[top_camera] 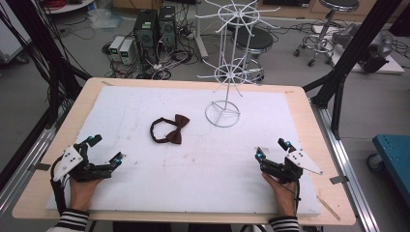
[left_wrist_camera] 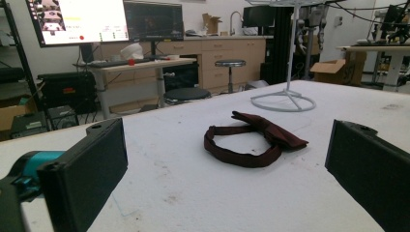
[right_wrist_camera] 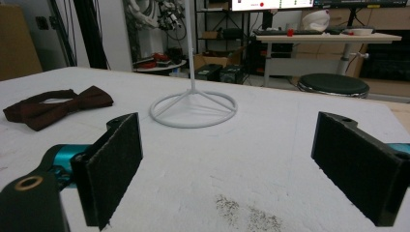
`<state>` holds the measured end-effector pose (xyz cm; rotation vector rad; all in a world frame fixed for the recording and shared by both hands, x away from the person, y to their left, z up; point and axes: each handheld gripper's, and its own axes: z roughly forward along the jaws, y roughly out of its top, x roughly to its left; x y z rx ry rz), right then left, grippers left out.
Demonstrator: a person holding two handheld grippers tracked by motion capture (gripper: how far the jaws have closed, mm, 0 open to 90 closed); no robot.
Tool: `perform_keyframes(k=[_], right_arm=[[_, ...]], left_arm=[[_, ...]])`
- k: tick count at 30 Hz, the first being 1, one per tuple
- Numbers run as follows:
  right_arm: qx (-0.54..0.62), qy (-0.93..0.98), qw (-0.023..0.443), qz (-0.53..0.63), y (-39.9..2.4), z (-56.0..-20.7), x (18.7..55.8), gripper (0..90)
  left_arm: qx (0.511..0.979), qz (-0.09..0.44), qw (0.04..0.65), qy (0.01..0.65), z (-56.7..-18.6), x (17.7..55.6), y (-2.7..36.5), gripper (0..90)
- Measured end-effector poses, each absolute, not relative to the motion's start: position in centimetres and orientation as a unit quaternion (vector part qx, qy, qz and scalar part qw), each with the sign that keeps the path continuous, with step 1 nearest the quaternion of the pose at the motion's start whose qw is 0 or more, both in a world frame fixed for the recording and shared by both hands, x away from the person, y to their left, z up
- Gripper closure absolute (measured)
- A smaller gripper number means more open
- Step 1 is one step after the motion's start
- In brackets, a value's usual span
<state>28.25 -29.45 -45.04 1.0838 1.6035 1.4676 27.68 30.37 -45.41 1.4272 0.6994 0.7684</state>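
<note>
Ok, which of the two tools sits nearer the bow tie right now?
The left tool, at the table's left edge. The bow tie lies left of centre, so it is closer to that one than to the right tool.

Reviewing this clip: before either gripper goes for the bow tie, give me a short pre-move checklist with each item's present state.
1. Left gripper open and holding nothing: ok, jaws stand wide apart in the left gripper view.
2. Right gripper open and holding nothing: ok, jaws wide apart in the right gripper view.
3. Bow tie lying free on the white mat, nothing on top of it: ok.
4. Strap closed into a loop: ok.
5. White wire stand upright, its ring base flat on the mat and apart from the bow tie: ok.
6. Stand's hooks free of other items: ok.
</note>
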Motion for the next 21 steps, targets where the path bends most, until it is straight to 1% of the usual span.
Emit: perform_keyframes(k=[15, 21], right_arm=[[0.420, 0.619, 0.348, 0.566, -29.39, -45.04, 28.22, 10.4], [0.417, 0.621, 0.350, 0.564, -29.37, -45.04, 28.26, 10.4]], left_arm=[[0.623, 0.333, 0.636, 0.310, -45.38, 27.73, 30.43, 1.7], [0.618, 0.323, 0.644, 0.314, -45.05, 27.72, 30.72, 1.7]])
